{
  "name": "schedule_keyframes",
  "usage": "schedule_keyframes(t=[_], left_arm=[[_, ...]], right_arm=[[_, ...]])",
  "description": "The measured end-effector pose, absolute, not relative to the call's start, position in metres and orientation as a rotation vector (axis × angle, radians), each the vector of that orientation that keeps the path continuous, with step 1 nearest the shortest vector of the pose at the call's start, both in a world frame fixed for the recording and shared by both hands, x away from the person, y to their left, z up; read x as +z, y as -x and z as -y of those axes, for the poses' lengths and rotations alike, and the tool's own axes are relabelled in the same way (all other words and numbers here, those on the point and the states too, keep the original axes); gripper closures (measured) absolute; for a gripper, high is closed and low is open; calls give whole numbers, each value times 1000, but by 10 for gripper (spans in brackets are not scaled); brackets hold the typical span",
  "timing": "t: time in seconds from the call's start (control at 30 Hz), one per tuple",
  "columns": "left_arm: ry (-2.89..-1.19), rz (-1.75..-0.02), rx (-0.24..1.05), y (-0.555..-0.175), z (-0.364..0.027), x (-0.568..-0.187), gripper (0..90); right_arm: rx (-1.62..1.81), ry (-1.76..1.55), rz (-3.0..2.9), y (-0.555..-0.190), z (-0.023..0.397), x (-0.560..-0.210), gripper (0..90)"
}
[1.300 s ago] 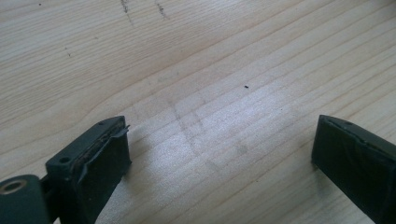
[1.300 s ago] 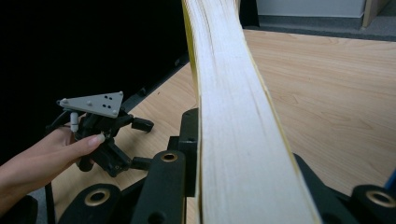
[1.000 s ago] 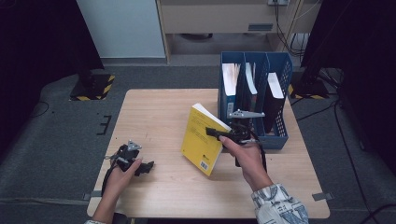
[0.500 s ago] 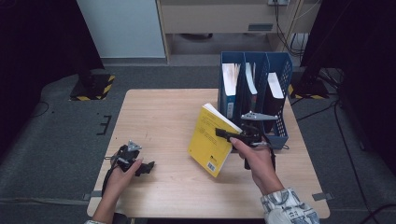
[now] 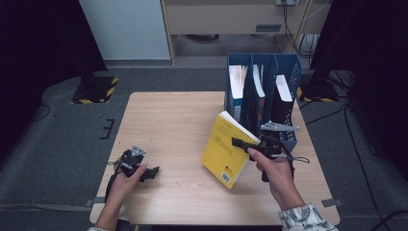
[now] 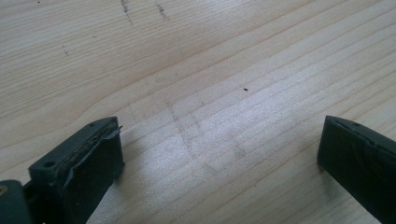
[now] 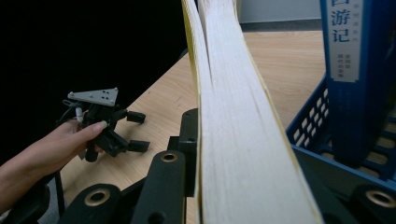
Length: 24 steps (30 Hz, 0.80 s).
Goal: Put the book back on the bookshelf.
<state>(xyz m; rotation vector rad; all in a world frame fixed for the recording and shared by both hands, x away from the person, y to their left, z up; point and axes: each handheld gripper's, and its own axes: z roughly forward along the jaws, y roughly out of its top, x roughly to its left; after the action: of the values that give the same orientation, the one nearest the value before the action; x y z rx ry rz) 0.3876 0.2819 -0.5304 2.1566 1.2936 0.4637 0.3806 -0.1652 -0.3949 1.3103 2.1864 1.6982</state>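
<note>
Resting at the table's near left corner, the left gripper lies idle in the person's left hand, its jaws spread wide over bare wood with nothing between them. Moving rightward, the yellow book is already lifted off the table and tilted, its lower corner near the wooden tabletop. The right gripper is clamped tight on the book's page block, as the right gripper view shows the pages rising between its jaws. Judging from this, the pick-up is done; what seems left is carrying the book the short way to the blue file rack just to its right and slotting it into a compartment. The rack's three compartments already hold books or folders, one with a blue spine close beside the held book, so the fit could be snug.

The table is pale wood with faint scuffs, standing on grey carpet. Behind it sit a light cabinet, a beige desk and dark stands with yellow-black striped bases.
</note>
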Motion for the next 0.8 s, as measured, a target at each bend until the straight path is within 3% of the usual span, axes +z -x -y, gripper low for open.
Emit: schedule_keyframes(t=[0.8], left_arm=[[-2153, -1293, 466, -387, -282, -531, 0]], right_arm=[[1704, -1396, -2072, -372, 218, -375, 752]])
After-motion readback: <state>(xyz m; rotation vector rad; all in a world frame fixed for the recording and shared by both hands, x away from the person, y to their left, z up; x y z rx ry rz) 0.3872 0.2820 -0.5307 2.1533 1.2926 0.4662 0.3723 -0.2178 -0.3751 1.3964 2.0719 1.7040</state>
